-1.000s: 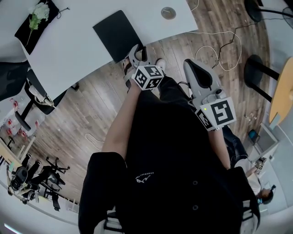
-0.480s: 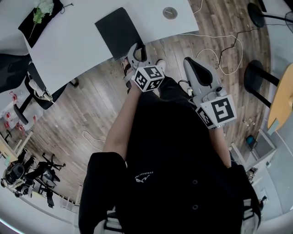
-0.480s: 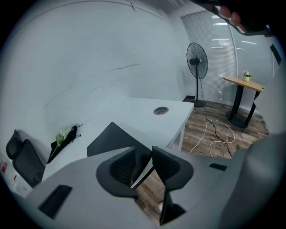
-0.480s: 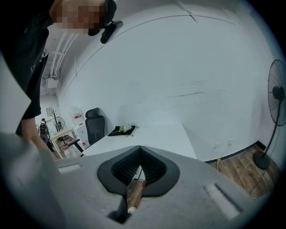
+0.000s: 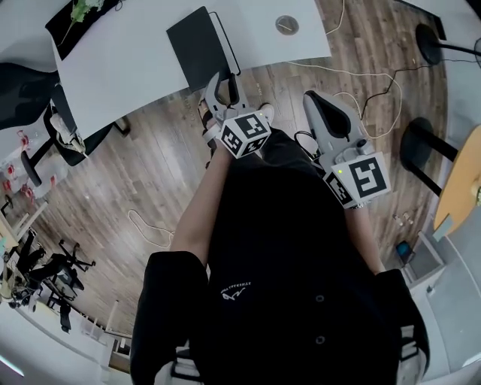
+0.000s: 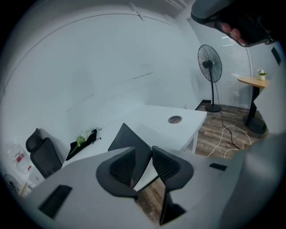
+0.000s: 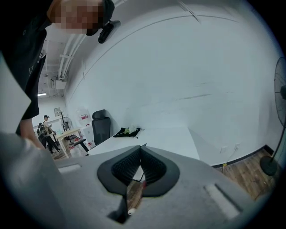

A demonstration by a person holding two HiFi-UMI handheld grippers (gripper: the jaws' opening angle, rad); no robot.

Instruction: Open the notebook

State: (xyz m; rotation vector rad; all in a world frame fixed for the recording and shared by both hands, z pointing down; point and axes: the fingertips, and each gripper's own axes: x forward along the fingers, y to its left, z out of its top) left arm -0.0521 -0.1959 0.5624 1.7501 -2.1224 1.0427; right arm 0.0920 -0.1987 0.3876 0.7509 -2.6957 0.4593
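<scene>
The notebook [image 5: 199,45] is black and lies closed on the white table [image 5: 135,68], near its front edge. My left gripper [image 5: 223,84] hovers over the wooden floor just short of that edge, pointing at the notebook. In the left gripper view the notebook [image 6: 129,136] shows past the gripper [image 6: 144,150], whose jaws stand a narrow gap apart and hold nothing. My right gripper [image 5: 319,105] hangs to the right, away from the table. In the right gripper view this gripper [image 7: 140,148] has its pads touching, empty.
A black pouch with a white flower [image 5: 83,13] lies at the table's far left, and a round cable grommet [image 5: 286,25] sits right of the notebook. An office chair [image 5: 30,83] stands left. Cables [image 5: 361,83] trail on the floor; a round base [image 5: 417,147] stands right.
The head view has shifted, so the table and notebook sit slightly higher and further right. Both grippers keep nearly the same pose in front of the body.
</scene>
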